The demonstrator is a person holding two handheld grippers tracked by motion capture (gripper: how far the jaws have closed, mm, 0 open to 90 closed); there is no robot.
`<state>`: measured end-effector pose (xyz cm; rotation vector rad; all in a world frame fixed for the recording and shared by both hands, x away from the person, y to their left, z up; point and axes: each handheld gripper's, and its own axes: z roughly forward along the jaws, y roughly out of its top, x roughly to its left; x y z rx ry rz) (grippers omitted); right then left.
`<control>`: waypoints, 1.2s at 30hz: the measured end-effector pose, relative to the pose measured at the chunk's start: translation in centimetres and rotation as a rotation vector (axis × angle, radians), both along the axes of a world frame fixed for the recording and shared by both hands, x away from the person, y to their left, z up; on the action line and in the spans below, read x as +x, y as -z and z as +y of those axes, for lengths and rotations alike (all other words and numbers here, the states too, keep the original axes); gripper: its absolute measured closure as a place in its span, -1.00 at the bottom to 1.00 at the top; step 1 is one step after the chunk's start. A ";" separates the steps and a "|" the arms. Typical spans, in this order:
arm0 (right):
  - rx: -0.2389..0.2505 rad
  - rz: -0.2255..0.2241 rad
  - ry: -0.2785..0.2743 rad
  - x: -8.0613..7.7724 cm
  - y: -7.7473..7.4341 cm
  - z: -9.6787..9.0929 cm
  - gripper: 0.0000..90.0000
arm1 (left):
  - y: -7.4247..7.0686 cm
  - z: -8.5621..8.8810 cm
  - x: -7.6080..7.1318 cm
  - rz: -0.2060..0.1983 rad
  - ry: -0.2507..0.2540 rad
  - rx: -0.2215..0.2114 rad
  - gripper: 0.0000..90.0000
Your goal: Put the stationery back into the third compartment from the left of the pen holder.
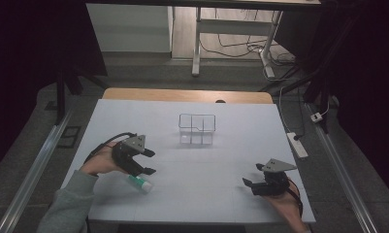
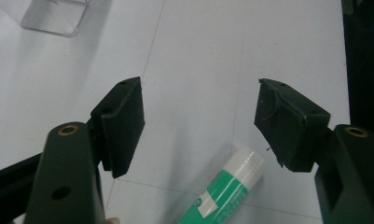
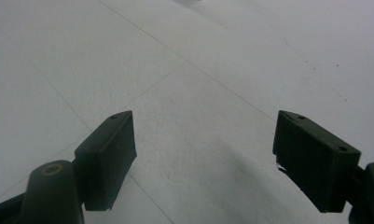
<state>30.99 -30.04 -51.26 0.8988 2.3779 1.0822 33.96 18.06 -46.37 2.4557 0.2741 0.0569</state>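
Left tool held just above the green-and-white glue stick, its jaws apart and nothing between them; the stick lay flat on the white counter, near the front edge. Right tool rested on the counter at the right, jaws apart, empty. A clear divided box stood mid-counter, well apart from both
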 end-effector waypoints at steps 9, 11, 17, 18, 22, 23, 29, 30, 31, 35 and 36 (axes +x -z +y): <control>0.002 0.003 -0.001 0.0 0.1 0.0 -0.55 | 0.5 -0.4 -0.9 0.010 0.063 0.047 -0.28; -0.004 0.004 -0.004 0.0 0.1 0.0 -0.55 | 0.6 -0.5 -1.0 0.012 0.078 0.065 -0.29; -0.011 0.006 -0.006 0.0 0.1 0.0 -0.55 | 0.9 -0.6 -1.3 0.024 0.105 0.094 -0.30; -0.010 0.007 -0.006 0.0 0.1 0.0 -0.55 | 0.9 -0.6 -1.4 0.024 0.110 0.103 -0.30; -0.005 0.008 -0.004 0.0 0.2 0.0 -0.55 | 1.2 -0.8 -1.7 0.031 0.131 0.125 -0.32; -0.008 0.008 -0.004 0.0 0.2 0.0 -0.55 | 1.2 -0.9 -1.7 0.030 0.139 0.131 -0.32; -0.012 0.010 -0.005 0.0 0.2 0.0 -0.55 | 1.6 -1.1 -2.1 0.037 0.166 0.154 -0.33; -0.012 0.011 -0.005 0.0 0.2 0.0 -0.55 | 1.6 -1.2 -2.2 0.038 0.164 0.166 -0.33; -0.013 0.012 -0.006 0.0 0.2 0.0 -0.55 | 1.7 -1.2 -2.2 0.037 0.170 0.175 -0.33; -0.018 0.016 -0.006 0.0 0.3 0.1 -0.55 | 2.0 -1.4 -2.4 0.036 0.175 0.196 -0.36; -0.017 0.017 -0.006 0.0 0.3 0.1 -0.55 | 2.1 -1.4 -2.5 0.035 0.177 0.203 -0.36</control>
